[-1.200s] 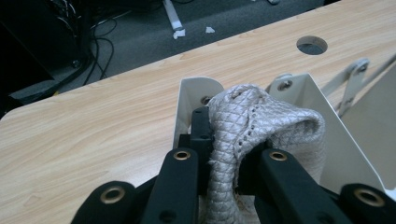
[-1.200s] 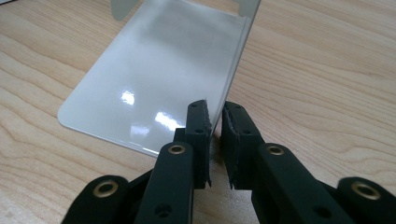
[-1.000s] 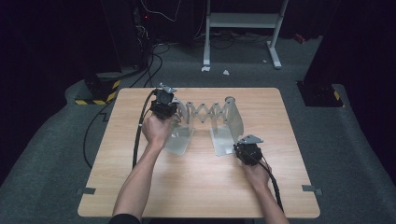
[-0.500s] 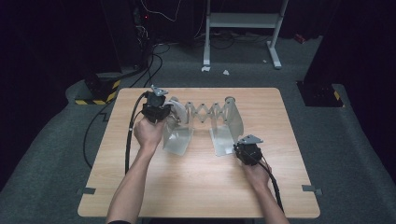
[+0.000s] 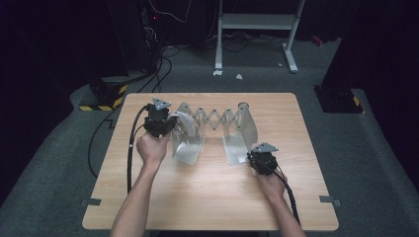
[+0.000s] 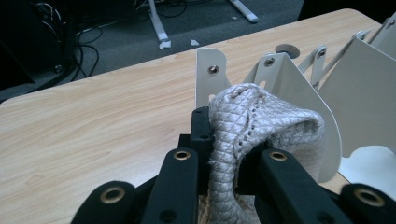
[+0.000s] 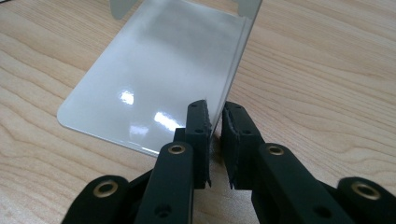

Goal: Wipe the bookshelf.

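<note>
My left gripper (image 5: 159,120) sits near the tabletop's (image 5: 207,197) far left side, and its jaws are pinching a folded quilted cloth (image 6: 247,121). In the left gripper view the cloth rises between my jaws, humps over, and droops to the right against the nearest white plate of the expanding rack (image 5: 217,129). Its fold runs up and away from me along the jaws' own line.

The rack stands in the middle of the tabletop. Its long axis runs left to right across the tabletop, with a scissor lattice (image 5: 221,118) linking the upright plates along the far edge. The two end plates have flat feet that lie on the wood and point back toward me. In the left gripper view the upright plates (image 6: 299,93) fan off to the right, each held by a rivet at its top.

My right gripper (image 5: 262,159) is at the near right corner of the rack's right foot (image 7: 154,74). In the right gripper view its jaws are nearly pressed together on the thin edge of that glossy plate, nipping it at the corner closest to me. The plate lies flat and stretches away from the jaws toward the upright part.

My left hand (image 5: 150,148) and right hand (image 5: 271,181) come in from the near edge.
</note>
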### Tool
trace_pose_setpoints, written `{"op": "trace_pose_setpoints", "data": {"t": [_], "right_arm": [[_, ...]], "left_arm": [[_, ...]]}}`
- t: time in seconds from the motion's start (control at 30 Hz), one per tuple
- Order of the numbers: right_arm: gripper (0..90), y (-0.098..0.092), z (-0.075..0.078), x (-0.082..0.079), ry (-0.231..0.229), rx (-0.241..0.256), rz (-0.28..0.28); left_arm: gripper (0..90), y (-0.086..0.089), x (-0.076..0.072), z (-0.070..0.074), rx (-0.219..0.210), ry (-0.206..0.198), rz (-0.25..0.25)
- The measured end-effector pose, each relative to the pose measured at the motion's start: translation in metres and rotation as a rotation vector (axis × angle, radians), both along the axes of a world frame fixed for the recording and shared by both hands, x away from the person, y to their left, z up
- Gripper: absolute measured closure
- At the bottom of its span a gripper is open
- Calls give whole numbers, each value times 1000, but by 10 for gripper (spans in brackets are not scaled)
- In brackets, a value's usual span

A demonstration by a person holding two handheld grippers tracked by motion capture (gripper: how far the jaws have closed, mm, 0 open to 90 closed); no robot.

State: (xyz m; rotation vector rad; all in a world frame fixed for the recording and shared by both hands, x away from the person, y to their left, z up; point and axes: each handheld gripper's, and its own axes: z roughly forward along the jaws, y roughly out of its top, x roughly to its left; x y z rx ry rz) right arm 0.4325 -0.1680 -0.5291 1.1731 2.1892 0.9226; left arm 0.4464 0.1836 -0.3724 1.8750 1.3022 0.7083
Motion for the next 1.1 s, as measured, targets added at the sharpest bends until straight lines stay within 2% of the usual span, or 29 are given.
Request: {"op": "trace_pose_setpoints", "data": {"t": [0.17, 0.3, 0.53, 0.73, 1.1], "right_arm": [[814, 0, 0, 0, 0, 0, 1], [814, 0, 0, 0, 0, 2, 0], [814, 0, 0, 0, 0, 1, 1], [814, 0, 0, 0, -2, -2, 0], [814, 0, 0, 0, -2, -1, 1]], "left_arm": [[815, 2, -7, -3, -3, -4, -2], [815, 5, -13, -13, -17, 12, -2], [814, 8, -25, -20, -17, -6, 7], [814, 14, -37, -34, -49, 0, 19], [813, 18, -41, -52, -82, 18, 48]]}}
